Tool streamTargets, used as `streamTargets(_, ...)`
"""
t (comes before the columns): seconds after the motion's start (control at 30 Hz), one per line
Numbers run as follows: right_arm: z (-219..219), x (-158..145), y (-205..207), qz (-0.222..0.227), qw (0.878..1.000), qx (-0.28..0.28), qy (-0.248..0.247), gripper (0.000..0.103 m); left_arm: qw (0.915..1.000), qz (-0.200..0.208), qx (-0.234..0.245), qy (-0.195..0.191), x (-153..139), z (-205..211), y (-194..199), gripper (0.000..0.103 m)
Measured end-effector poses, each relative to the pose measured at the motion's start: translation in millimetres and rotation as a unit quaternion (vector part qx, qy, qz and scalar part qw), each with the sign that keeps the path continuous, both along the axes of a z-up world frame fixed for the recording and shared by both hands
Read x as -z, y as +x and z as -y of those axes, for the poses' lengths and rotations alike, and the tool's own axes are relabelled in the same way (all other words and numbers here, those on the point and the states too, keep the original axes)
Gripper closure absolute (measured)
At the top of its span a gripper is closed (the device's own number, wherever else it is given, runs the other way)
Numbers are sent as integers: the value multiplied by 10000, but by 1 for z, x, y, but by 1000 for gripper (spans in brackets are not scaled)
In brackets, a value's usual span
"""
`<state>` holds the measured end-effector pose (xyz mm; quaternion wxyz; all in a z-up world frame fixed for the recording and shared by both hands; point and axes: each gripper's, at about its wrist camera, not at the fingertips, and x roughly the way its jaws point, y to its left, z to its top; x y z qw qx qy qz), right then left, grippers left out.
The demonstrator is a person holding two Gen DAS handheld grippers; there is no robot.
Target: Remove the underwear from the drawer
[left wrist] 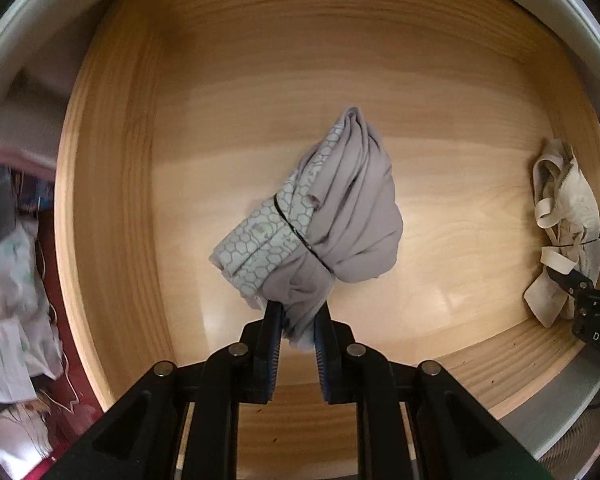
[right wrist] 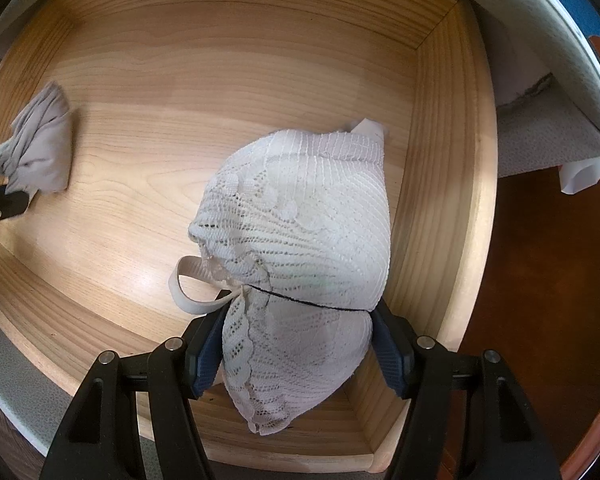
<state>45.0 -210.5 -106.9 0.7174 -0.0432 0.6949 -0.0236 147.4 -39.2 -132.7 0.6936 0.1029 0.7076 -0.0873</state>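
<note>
Both hand-held grippers clamp bundled underwear over the wooden drawer [left wrist: 111,184].

Left wrist view: the left hand-held gripper [left wrist: 297,326] pinches grey briefs [left wrist: 340,216] mid-drawer.
Right wrist view: the right hand-held gripper [right wrist: 300,340] grips a white lace bra [right wrist: 300,240] near the drawer's right wall.

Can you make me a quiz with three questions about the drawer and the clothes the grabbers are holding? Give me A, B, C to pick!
1. Where is the white lace bra?
A. by the drawer's right wall
B. on the floor
C. on a shelf

2. What colour is the bundled underwear?
A. red
B. grey
C. green

3. What is the left gripper doing?
A. hanging open
B. pinching the grey bundle
C. gripping the drawer wall

Answers: 1 A, it lies beside the right wall of the wooden drawer. 2 B, grey cloth with a pale honeycomb band. 3 B, its fingers squeeze the cloth.
</note>
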Motion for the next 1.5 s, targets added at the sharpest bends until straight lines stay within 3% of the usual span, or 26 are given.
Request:
streamTargets(0.43,0,0,0,-10,10000,3,-5,40,9975,-175,-648,-202,7,-19,4,88)
streamTargets(0.63,0,0,0,-8,10000,2,-3,40,9971,-109,-669,-342,7,-33,4,85)
streamTargets(0.73,0,0,1,-13,10000,-1,-10,40,9964,-70,-627,-573,-1,-29,-1,78)
streamTargets(1.03,1,1,0,-22,10000,-7,-19,40,9966,207,-333,-719,-35,-29,-7,46)
streamTargets(1.33,2,2,-1,-42,10000,-22,-48,39,9980,371,147,-488,-38,-21,19,42)
streamTargets(1.5,1,3,-1,-48,10000,-29,-56,39,9990,196,159,-374,-21,-24,32,39)
